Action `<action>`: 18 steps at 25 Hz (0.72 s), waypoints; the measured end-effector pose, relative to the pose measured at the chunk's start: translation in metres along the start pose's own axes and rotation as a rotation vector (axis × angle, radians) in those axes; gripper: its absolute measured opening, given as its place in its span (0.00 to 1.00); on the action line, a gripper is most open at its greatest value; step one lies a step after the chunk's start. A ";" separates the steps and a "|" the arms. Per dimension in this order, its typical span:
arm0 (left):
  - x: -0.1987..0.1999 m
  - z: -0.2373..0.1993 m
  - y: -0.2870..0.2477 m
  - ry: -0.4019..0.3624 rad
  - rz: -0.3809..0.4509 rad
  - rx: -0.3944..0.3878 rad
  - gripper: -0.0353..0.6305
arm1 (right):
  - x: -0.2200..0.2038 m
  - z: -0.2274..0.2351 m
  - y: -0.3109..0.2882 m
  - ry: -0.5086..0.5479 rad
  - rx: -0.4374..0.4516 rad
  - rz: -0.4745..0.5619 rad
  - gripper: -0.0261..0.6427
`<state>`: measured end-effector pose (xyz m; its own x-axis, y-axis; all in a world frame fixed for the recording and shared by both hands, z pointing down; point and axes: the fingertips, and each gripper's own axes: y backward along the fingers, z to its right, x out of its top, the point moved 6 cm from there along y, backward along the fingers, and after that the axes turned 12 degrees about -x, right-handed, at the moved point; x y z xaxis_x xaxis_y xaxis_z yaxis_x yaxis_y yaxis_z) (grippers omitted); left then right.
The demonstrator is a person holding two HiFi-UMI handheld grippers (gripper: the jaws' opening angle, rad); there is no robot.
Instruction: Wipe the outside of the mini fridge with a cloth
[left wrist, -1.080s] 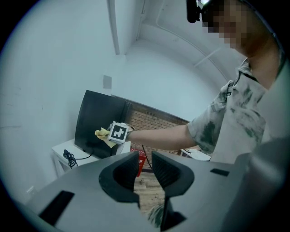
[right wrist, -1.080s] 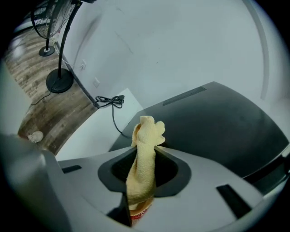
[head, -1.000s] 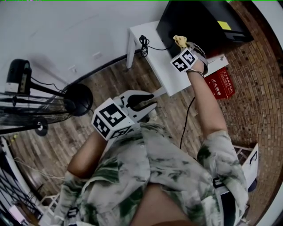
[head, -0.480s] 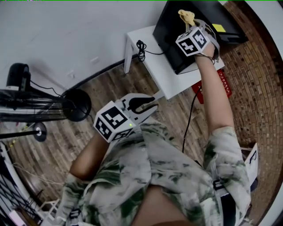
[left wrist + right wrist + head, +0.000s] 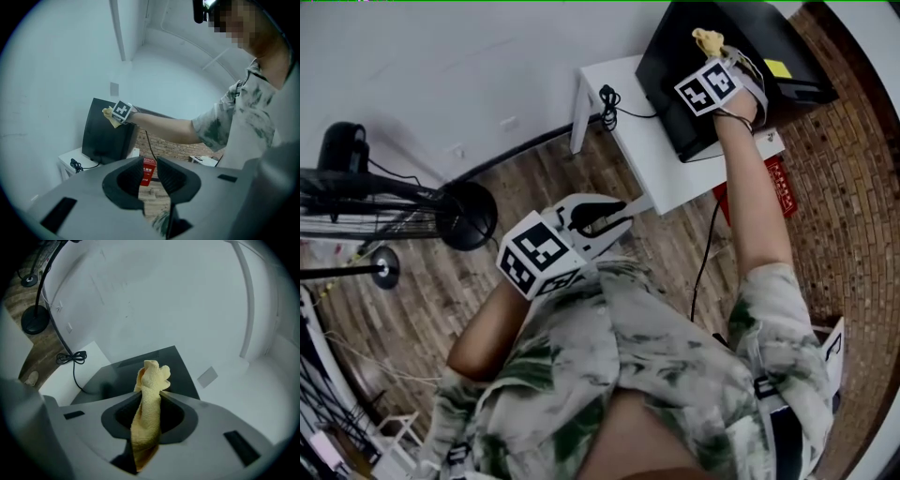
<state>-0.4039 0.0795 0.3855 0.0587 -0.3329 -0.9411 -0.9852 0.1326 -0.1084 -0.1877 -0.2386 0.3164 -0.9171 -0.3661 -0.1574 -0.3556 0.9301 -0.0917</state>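
The mini fridge stands black on a white table against the wall. Your right gripper is stretched out to the fridge's top, its jaws pinched on a yellow cloth. In the right gripper view the cloth runs up between the jaws and its bunched end sticks out past them over the fridge's top panel. Whether it presses on the panel, you cannot tell.

Your left gripper hangs well apart from the fridge, close to your chest. Its jaws stand a narrow gap apart with nothing between them.

Left of the fridge, a coiled black cable lies on the table. A red box sits on the brick floor just below the fridge's table. A floor fan's round base stands far to the fridge's left.
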 end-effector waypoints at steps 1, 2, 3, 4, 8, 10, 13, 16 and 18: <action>0.000 -0.001 0.000 0.005 0.002 0.003 0.20 | -0.001 -0.008 -0.001 0.006 0.010 -0.004 0.19; -0.001 -0.003 0.000 0.010 0.004 0.005 0.20 | -0.002 -0.015 -0.003 0.011 0.021 -0.006 0.19; -0.001 -0.005 -0.001 0.013 0.004 0.008 0.20 | -0.002 -0.022 -0.005 0.015 0.031 -0.008 0.19; -0.001 -0.007 -0.003 0.015 0.004 0.009 0.20 | -0.001 -0.029 -0.007 0.021 0.041 -0.009 0.19; -0.002 -0.012 -0.006 0.026 0.001 0.011 0.20 | -0.001 -0.059 -0.020 0.055 0.084 -0.025 0.19; -0.003 -0.016 -0.007 0.035 0.000 0.017 0.20 | 0.001 -0.073 -0.026 0.067 0.108 -0.034 0.19; -0.007 -0.019 -0.006 0.053 -0.003 0.029 0.20 | 0.002 -0.096 -0.032 0.091 0.145 -0.041 0.19; -0.007 -0.023 -0.004 0.064 0.001 0.042 0.20 | 0.003 -0.116 -0.038 0.111 0.186 -0.046 0.19; -0.007 -0.028 -0.002 0.070 0.005 0.051 0.20 | 0.005 -0.130 -0.041 0.120 0.214 -0.048 0.19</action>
<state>-0.4065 0.0556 0.4017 0.0407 -0.3962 -0.9173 -0.9760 0.1808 -0.1214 -0.2010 -0.2752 0.4472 -0.9196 -0.3916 -0.0311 -0.3644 0.8801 -0.3044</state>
